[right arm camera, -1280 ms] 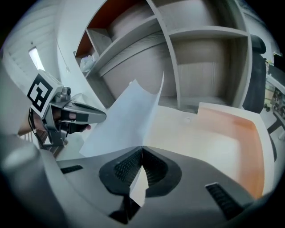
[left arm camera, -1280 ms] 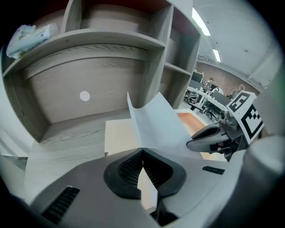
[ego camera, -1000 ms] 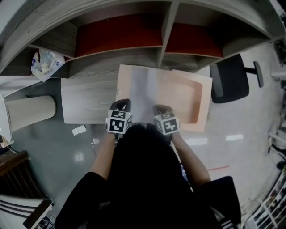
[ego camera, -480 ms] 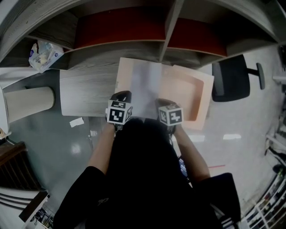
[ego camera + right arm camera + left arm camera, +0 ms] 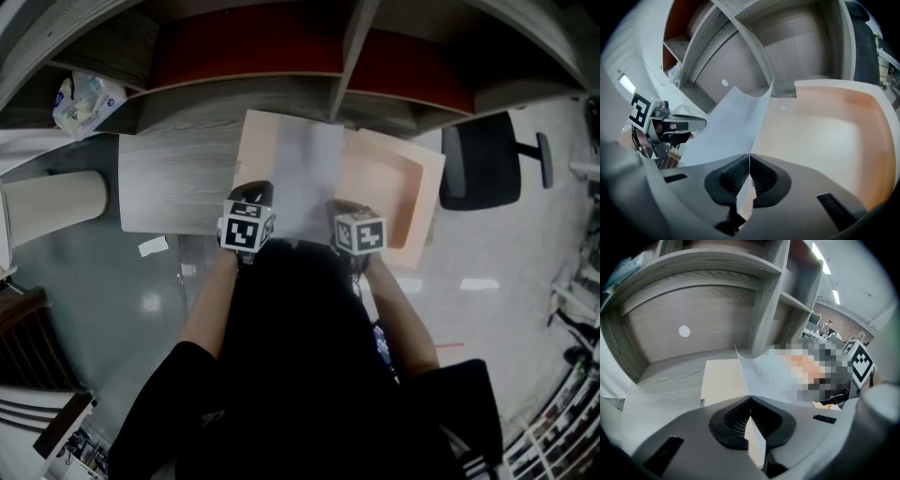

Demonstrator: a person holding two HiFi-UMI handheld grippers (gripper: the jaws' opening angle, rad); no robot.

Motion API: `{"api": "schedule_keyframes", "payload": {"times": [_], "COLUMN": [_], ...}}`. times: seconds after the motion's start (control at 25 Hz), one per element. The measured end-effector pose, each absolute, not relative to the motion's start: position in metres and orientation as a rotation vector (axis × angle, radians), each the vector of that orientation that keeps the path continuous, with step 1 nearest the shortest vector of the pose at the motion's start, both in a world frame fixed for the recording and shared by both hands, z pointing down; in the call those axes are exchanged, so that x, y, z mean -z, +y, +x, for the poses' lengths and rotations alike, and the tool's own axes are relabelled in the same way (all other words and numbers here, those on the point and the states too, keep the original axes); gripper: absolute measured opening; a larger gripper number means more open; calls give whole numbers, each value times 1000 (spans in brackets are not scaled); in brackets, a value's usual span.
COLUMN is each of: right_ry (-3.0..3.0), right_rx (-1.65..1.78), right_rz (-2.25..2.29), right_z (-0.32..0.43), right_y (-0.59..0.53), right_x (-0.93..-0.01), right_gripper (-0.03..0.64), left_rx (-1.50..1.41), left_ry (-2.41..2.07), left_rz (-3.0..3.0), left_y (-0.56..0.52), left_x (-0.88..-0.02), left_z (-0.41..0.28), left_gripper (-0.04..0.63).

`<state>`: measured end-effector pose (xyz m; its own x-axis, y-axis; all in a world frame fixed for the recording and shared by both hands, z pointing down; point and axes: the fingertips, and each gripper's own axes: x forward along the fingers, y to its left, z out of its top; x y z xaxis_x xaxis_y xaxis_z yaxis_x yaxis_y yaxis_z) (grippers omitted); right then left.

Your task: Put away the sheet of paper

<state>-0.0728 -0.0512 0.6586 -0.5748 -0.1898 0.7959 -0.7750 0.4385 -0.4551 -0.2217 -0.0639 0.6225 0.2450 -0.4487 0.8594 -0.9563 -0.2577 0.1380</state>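
A white sheet of paper (image 5: pixel 305 178) hangs between both grippers above a shallow peach tray (image 5: pixel 398 202) on the grey wooden desk (image 5: pixel 173 183). My left gripper (image 5: pixel 255 202) is shut on the sheet's near left corner. My right gripper (image 5: pixel 339 211) is shut on its near right corner. In the left gripper view the sheet of paper (image 5: pixel 761 373) runs from the closed jaws toward the shelf. The right gripper view shows the sheet of paper (image 5: pixel 733 124) to the left of the tray (image 5: pixel 825 136), with the left gripper's marker cube (image 5: pixel 641 108) beyond it.
Shelf compartments with red backs (image 5: pixel 244 52) rise behind the desk. A plastic bag (image 5: pixel 82 98) lies at the far left of the desk. A black office chair (image 5: pixel 483 169) stands on the floor to the right. A beige cylinder (image 5: pixel 52 202) lies at the left.
The sheet and both grippers have shifted a little forward toward the shelf, over the tray. Both grips hold unchanged.
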Motion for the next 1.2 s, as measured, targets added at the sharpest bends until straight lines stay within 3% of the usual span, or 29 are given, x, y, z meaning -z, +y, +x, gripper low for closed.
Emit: {"api": "schedule_keyframes", "payload": {"times": [0.48, 1.2], "right_ry": [-1975, -1921], "right_rx": [-1395, -1491], "right_rz": [750, 742], "right_z": [-63, -59], "right_y": [-43, -50], "right_x": [-677, -687], "right_gripper": [18, 18], "left_rx": [-968, -971], "left_ry": [-1284, -1278], "left_rz": [1817, 1818], "left_y": [-60, -63], "left_x": [-629, -630], "left_z": [-210, -204], "left_gripper": [44, 44]}}
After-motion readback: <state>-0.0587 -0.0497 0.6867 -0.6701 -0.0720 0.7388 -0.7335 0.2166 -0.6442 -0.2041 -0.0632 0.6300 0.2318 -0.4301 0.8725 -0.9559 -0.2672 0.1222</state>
